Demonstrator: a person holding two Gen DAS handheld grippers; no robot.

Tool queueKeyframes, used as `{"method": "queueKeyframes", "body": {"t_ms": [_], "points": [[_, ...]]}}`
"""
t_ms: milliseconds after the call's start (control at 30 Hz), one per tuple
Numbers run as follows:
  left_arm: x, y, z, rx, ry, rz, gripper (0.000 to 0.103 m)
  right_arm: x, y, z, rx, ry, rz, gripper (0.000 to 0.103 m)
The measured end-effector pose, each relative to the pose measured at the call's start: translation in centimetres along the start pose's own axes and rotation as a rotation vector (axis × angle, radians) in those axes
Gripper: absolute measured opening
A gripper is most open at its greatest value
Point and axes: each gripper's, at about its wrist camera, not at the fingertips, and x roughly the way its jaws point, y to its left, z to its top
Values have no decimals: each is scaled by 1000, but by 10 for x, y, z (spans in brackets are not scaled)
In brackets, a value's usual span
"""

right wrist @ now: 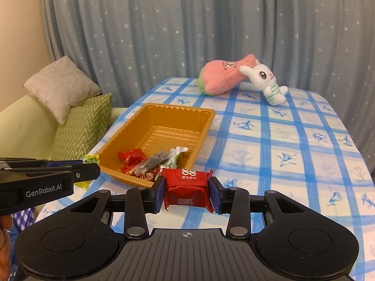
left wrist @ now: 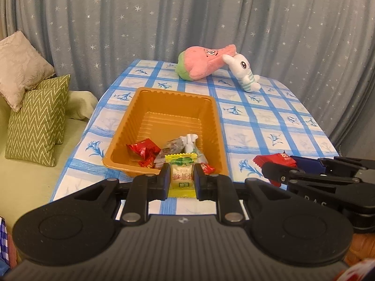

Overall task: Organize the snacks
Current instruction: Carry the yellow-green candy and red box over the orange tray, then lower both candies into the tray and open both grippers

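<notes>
Left gripper [left wrist: 181,179] pinches a yellow-wrapped candy [left wrist: 181,175], right gripper [right wrist: 186,193] a red foil snack packet [right wrist: 187,188]; released early, both could land short of the orange plastic tray [left wrist: 164,93] at frame centre.

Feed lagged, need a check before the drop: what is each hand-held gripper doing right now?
Left hand-held gripper: closed on the yellow candy packet.
Right hand-held gripper: closed on the red snack packet.

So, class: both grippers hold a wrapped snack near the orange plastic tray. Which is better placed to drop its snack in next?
Probably the left gripper: its yellow-wrapped candy sits directly before the orange plastic tray; the right gripper's red packet sits off its corner.
</notes>
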Motion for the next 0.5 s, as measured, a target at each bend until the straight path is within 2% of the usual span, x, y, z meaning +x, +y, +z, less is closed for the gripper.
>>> {"method": "queueKeyframes", "body": {"t_ms": [500], "points": [[55, 31, 31, 3, 20, 12, 18, 57, 8, 35, -21, 5, 18, 40]]}}
